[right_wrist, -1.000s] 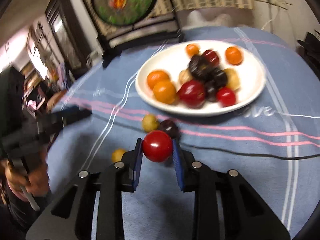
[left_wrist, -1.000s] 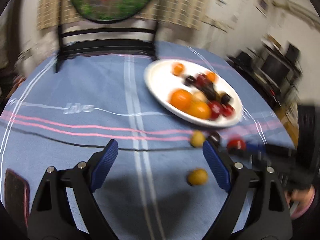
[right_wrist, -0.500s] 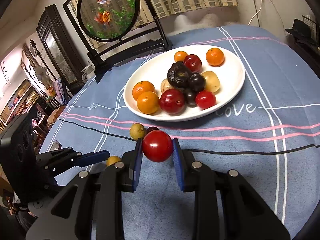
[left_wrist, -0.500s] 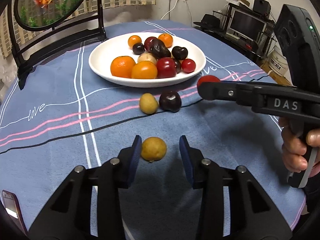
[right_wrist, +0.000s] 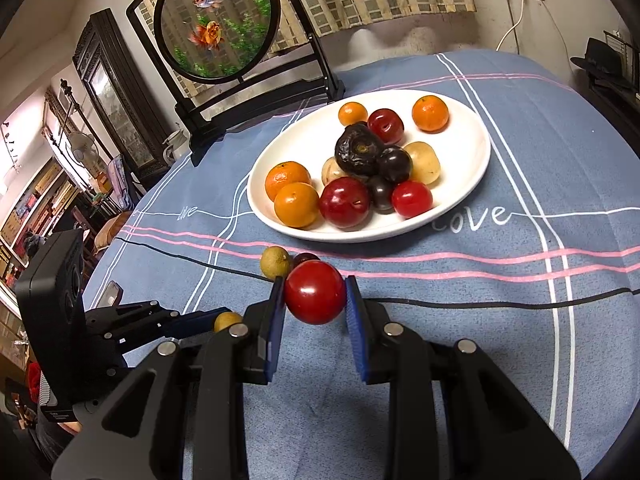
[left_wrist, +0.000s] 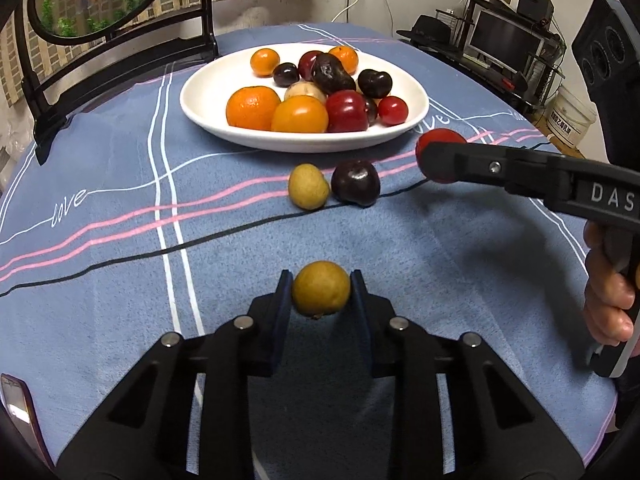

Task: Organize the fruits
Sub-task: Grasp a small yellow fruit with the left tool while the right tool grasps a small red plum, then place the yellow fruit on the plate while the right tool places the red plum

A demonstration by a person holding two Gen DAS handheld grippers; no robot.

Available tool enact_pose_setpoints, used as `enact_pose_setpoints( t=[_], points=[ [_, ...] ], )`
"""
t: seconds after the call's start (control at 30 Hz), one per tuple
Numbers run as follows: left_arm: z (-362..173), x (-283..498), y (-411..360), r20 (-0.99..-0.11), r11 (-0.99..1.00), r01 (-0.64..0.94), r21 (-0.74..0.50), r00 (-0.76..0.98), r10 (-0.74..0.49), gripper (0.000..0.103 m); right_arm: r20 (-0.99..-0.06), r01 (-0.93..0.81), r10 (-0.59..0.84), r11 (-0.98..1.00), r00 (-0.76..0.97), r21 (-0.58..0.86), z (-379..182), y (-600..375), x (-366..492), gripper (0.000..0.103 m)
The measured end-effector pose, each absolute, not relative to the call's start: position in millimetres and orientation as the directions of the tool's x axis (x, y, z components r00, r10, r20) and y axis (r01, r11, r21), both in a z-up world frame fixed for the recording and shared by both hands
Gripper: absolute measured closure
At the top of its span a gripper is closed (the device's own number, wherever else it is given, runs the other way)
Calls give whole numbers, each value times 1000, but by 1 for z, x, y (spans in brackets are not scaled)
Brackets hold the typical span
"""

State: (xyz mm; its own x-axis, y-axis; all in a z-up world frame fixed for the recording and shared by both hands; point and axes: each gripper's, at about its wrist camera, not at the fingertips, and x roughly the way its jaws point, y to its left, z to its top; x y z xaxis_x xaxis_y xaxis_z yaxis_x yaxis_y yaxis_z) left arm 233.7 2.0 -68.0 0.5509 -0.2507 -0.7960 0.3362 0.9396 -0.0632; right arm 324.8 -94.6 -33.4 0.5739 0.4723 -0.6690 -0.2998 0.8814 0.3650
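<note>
A white plate [left_wrist: 208,120] [right_wrist: 472,176] holds several oranges, red, dark and yellow fruits on the blue tablecloth. My left gripper [left_wrist: 321,295] is shut on a small yellow fruit [left_wrist: 321,294], low over the cloth; that fruit also peeks out in the right wrist view [right_wrist: 226,320]. My right gripper [right_wrist: 315,300] is shut on a red fruit [right_wrist: 315,297] and holds it above the cloth in front of the plate; the red fruit also shows in the left wrist view [left_wrist: 438,138]. A yellow-green fruit [left_wrist: 308,186] [right_wrist: 275,262] and a dark plum [left_wrist: 355,187] lie side by side near the plate.
A round fish-painting screen on a black stand [right_wrist: 218,24] stands behind the plate. A phone [left_wrist: 16,408] lies at the cloth's left edge. Shelves, a monitor and a bucket [left_wrist: 570,114] stand beyond the table's right edge.
My left gripper has closed on the small yellow fruit, which lay between its open fingers before. My right gripper still holds the red fruit and has stayed in front of the plate.
</note>
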Motion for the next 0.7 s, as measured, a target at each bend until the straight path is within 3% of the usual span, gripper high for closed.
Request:
enact_pose_setpoints(
  t=[0.37,0.7],
  points=[
    [-57,233,9,-767,940,325,-106,575,-285,74,-667,-316,459,889,588,332,-30,-90,320,74],
    [-12,249,12,-692,935,316,-160,640,-335,74,-643,-331,432,901,632,280,-11,-86,327,74]
  ],
)
